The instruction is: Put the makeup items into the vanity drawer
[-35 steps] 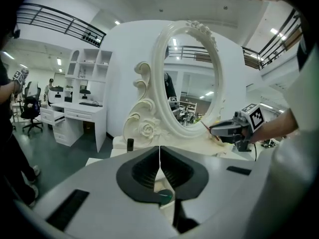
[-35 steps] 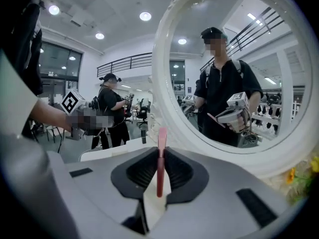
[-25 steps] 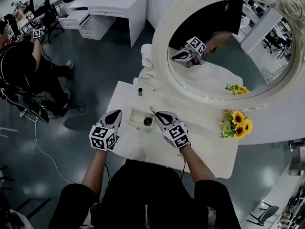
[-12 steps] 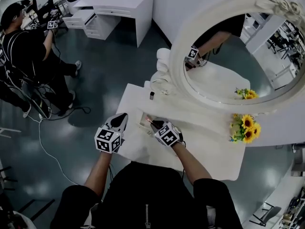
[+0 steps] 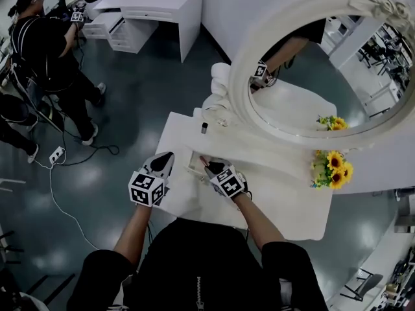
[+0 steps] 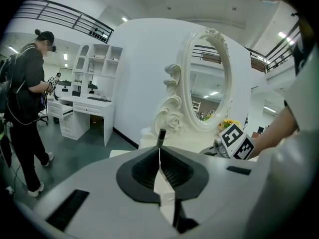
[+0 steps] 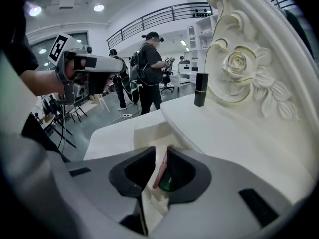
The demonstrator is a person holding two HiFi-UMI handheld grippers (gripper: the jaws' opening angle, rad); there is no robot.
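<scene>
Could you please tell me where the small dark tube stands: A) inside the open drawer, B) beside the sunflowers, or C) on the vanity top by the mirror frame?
C: the dark tube stands upright on the vanity top, close to the mirror frame.

Your head view is dim and cool-toned. The floor (image 5: 139, 102) shows a dull sheen, and the white vanity top (image 5: 285, 199) reads brightest. Your two gripper views are brighter, lit from overhead by ceiling lights (image 7: 99, 7) that flare slightly. Both views bend hard toward the edges, with dark corners. The nearest foreground is soft and the distance is sharper. Shadows are faint and diffuse.
</scene>
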